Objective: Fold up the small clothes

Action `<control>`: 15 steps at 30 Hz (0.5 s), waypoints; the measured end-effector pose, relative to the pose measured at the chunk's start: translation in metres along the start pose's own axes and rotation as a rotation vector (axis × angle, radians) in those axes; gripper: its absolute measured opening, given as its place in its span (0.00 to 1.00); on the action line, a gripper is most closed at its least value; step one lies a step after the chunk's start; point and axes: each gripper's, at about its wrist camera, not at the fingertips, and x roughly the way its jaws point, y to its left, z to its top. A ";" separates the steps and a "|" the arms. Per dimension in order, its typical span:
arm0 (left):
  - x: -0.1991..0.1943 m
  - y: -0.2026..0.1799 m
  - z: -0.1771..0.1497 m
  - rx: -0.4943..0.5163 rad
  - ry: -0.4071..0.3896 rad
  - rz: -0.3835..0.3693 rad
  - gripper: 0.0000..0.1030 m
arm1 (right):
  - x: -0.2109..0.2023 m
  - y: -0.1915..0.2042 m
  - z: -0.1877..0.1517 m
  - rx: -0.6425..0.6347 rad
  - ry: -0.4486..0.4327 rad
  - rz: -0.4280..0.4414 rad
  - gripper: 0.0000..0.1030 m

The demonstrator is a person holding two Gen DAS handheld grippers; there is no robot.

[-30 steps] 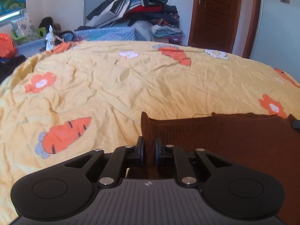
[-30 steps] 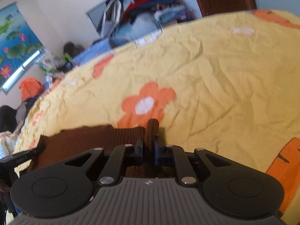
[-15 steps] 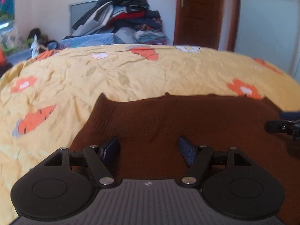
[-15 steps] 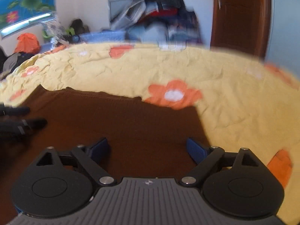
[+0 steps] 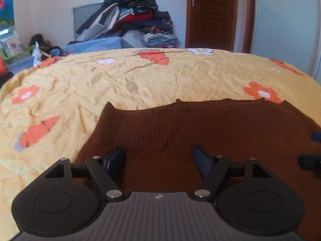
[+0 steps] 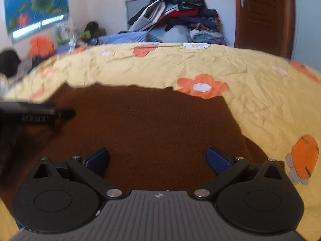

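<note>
Both grippers hang over a brown knit garment (image 5: 200, 124) lying flat on the yellow flowered bedspread (image 5: 140, 80); the left gripper (image 5: 158, 158) and the right gripper (image 6: 158, 158) are spreading their jaws, pinching nothing, cloth only beneath them.

The sweater (image 5: 200, 124) lies flat on the bed (image 5: 150, 80), near its front edge; a clothes pile (image 5: 132, 20) sits behind the bed.

Brown ribbed-knit garment (image 5: 200, 124), matt, on crumpled yellow cotton-look bedsheet (image 5: 150, 80). Left gripper (image 5: 158, 158): matt black plastic, shiny metal rivets. Door (image 5: 210, 14): glossy brown wood.
</note>
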 end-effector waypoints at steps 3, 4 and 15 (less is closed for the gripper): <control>-0.036 -0.010 -0.010 0.028 -0.040 -0.002 0.74 | -0.023 0.012 0.001 -0.027 0.021 -0.068 1.00; -0.050 -0.013 -0.016 0.014 -0.051 -0.055 0.74 | -0.035 0.015 -0.001 -0.012 0.001 -0.051 1.00; -0.085 -0.001 -0.053 0.135 -0.004 -0.094 0.76 | -0.055 0.020 -0.045 -0.130 0.011 0.061 1.00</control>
